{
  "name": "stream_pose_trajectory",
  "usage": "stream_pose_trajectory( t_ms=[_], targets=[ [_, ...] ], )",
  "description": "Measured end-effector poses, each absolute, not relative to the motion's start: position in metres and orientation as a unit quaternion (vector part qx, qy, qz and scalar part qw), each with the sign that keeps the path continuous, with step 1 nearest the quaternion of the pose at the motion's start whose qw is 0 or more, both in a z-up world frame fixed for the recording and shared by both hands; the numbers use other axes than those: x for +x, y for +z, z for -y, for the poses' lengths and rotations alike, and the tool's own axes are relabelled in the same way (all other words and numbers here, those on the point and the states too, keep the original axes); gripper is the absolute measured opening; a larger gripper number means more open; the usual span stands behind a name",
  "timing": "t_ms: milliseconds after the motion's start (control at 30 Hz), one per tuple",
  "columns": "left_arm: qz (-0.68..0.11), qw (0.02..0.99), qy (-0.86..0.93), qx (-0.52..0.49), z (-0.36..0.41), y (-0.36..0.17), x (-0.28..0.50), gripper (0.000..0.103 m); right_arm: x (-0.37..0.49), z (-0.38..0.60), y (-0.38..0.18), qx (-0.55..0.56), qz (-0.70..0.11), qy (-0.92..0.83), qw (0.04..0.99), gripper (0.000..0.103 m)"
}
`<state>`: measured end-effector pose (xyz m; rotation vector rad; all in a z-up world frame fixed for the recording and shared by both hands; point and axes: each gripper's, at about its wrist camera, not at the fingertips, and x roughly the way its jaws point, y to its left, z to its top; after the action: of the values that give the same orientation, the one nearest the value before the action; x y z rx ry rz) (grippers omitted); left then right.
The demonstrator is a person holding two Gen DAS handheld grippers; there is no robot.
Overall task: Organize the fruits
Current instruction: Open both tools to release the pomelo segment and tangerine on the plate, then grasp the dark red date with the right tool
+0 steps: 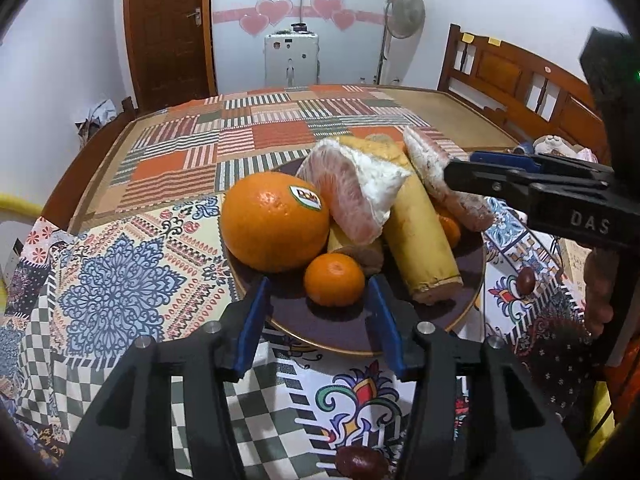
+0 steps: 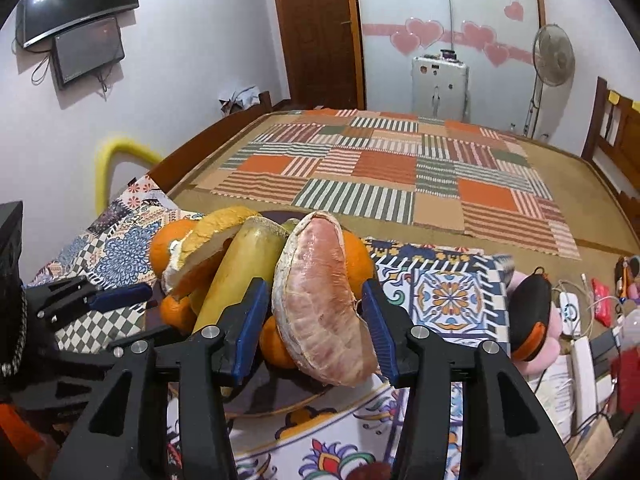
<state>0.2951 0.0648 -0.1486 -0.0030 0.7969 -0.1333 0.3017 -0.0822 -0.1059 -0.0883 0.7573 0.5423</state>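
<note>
Plate (image 1: 472,280) piled with fruit on near surface. Right hand-held gripper (image 2: 316,312) jaws apart, straddling pomelo wedge (image 2: 324,304) at plate's right. Left hand-held gripper (image 1: 320,300) apart around tangerine (image 1: 334,279), plate's near edge. Advice: close gently on wedge; soft flesh bruises, pile may shift.

Even, soft indoor light falls from above my fingers; the large orange (image 1: 275,222) ahead carries small glare specks, and shadows on the plate (image 1: 468,280) stay faint. Fisheye bending curves everything toward the dark corners, and clutter far right of my right fingers (image 2: 376,316) looks blurred, perhaps motion.
</note>
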Motion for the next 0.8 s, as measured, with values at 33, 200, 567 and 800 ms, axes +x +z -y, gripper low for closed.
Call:
stream_pose_trajectory(
  t_ms=[33,200,567,800],
  targets=[
    [-0.385,0.921,-0.064,-0.003,-0.066,-0.145,0.292,0.051,0.297,0.084,-0.102,-0.047,-0.359,0.258,0.896,0.046],
    [-0.373,0.926,-0.059,-0.005,-0.073,-0.131,0.275,0.051,0.275,0.093,-0.09,-0.068,-0.338,0.249,0.905,0.051],
    [-0.376,0.925,-0.059,-0.011,-0.081,-0.117,0.229,0.051,0.233,0.118,-0.086,-0.078,-0.332,0.235,0.91,0.051],
    [-0.397,0.915,-0.065,-0.017,-0.075,-0.129,0.209,0.051,0.219,0.132,-0.106,-0.08,-0.354,0.221,0.905,0.051]
  ],
)
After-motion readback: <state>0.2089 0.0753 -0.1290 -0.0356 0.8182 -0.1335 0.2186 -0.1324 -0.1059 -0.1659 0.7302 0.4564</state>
